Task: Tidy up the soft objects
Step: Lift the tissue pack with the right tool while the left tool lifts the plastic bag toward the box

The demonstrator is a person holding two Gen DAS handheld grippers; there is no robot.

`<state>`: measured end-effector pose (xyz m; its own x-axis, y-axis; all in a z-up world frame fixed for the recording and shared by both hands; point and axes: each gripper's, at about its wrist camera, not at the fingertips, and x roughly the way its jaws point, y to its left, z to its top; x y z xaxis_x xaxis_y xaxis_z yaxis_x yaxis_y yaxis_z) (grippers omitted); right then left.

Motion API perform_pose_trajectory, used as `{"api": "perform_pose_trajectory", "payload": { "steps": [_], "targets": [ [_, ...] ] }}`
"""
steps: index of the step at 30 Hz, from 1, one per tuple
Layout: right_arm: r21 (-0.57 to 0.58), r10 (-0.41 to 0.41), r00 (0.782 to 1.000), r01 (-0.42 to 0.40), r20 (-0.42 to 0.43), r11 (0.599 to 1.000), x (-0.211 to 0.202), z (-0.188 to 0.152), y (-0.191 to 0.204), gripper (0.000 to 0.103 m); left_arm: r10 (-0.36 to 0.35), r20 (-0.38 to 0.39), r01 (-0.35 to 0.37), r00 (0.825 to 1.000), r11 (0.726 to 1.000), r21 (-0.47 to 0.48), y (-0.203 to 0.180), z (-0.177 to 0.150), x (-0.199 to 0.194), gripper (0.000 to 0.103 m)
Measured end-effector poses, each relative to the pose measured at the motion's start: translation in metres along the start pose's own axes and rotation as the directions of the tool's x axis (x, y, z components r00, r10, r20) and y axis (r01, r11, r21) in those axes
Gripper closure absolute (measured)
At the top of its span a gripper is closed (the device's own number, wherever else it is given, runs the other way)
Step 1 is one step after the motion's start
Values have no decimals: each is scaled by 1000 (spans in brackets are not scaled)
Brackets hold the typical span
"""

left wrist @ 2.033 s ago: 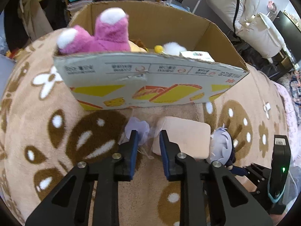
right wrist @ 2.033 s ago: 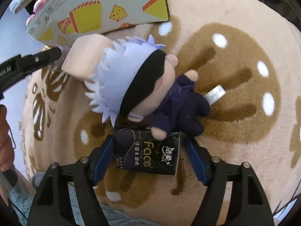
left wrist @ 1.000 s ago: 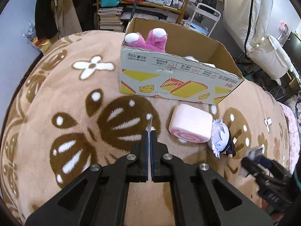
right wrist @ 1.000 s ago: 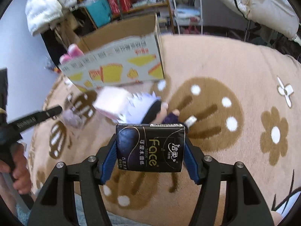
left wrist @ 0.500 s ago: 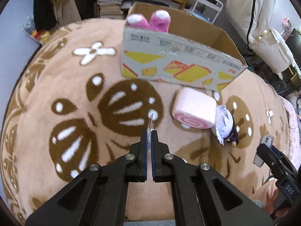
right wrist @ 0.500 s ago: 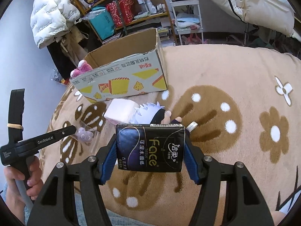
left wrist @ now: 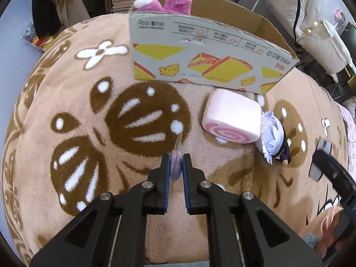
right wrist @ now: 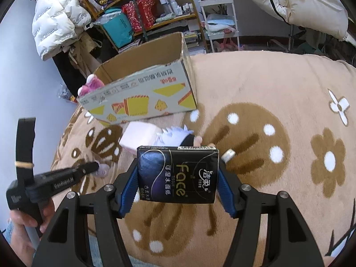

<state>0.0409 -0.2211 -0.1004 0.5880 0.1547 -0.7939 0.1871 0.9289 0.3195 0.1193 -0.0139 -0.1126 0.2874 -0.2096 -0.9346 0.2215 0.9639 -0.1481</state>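
My left gripper [left wrist: 176, 155] points down at the brown patterned blanket [left wrist: 66, 102]. Its jaws are opening, and a small lilac toy [left wrist: 175, 166] in clear wrap still fills the narrow gap from pad to pad. The right wrist view shows that toy [right wrist: 102, 170] at the left gripper's tip [right wrist: 95, 166], low over the blanket. My right gripper [right wrist: 177, 159] is shut on a dark tissue pack [right wrist: 178, 178], held in the air. The cardboard box [left wrist: 200, 51] holds a pink plush [left wrist: 169, 2]. A pink swirl cushion [left wrist: 231, 120] and a white-haired doll [left wrist: 273, 140] lie in front of it.
The box [right wrist: 142, 95] stands at the blanket's far edge, with shelves [right wrist: 151, 11], a white cart [right wrist: 218, 15] and a white puffer jacket [right wrist: 57, 15] behind it. A person's hand [right wrist: 24, 220] grips the left tool. The blanket drops away at the left.
The left gripper shut on the lilac toy, lifted it away from the box, then sank toward the blanket; its jaws have parted slightly. The right gripper lifted the tissue pack and now holds still.
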Motion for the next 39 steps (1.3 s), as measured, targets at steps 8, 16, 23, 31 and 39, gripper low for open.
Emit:
{"api": "perform_pose_trajectory", "payload": {
  "steps": [8, 16, 23, 31, 39],
  "targets": [
    [-22, 37, 998, -36, 44, 999, 3, 7, 7, 36, 22, 24, -23, 999, 999, 41, -12, -2, -5, 94],
    [-41, 62, 991, -58, 118, 997, -8, 15, 12, 36, 86, 217, -93, 972, 995, 21, -12, -8, -46, 94],
    [-56, 47, 980, -36, 192, 998, -16, 26, 14, 36, 73, 410, -94, 909, 995, 32, -24, -10, -90, 94],
    [-123, 7, 946, 34, 324, 992, -32, 47, 25, 36, 127, 566, -156, 815, 988, 3, -22, 2, -127, 94],
    [-183, -21, 914, 104, 406, 978, -35, 82, 49, 35, 123, 663, -199, 738, 979, 39, -32, 28, -146, 94]
  ]
}}
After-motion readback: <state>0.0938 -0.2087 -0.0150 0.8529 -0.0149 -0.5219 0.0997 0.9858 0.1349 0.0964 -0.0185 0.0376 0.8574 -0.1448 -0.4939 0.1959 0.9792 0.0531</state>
